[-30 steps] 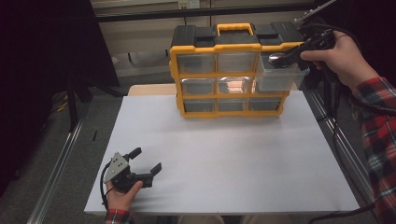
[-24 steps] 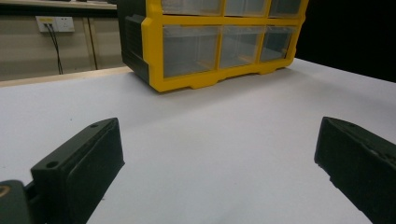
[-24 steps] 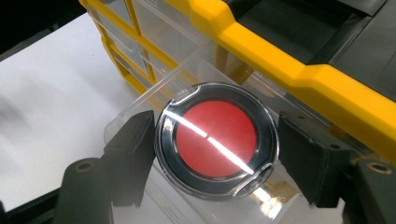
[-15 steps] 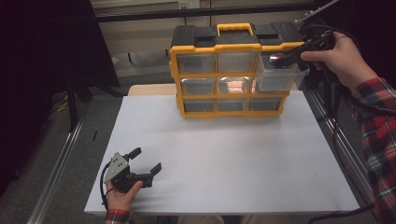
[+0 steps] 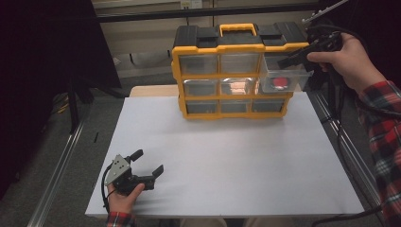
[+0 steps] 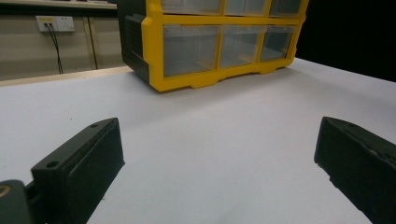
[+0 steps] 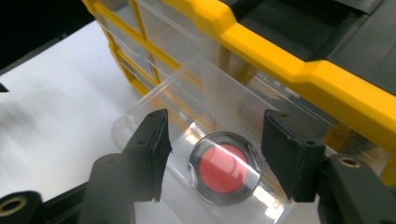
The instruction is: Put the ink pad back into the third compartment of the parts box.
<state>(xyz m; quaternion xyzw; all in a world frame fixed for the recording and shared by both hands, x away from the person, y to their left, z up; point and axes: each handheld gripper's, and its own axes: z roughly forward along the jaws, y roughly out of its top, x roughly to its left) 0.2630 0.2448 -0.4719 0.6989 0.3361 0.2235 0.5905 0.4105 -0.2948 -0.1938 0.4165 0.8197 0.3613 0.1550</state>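
We hold the right hand-held gripper [image 7: 212,156] over the pulled-out clear drawer [image 5: 283,78] of the yellow organizer [image 5: 236,71] on the worktop [image 5: 236,161]; its jaws, just closing, straddle the red-capped round container [image 7: 224,168] without pressing it. Our left hand-held gripper [image 5: 144,165] rests released near the front edge.

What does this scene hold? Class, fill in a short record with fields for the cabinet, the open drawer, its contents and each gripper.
Cabinet: yellow drawer cabinet at the far side of the white table
Open drawer: clear top-right drawer, pulled out
Contents: round clear-rimmed red object
Right gripper: above the drawer, jaws either side of the red object, just been closing, not yet pressing
Left gripper: open, resting on the table, nothing between its jaws
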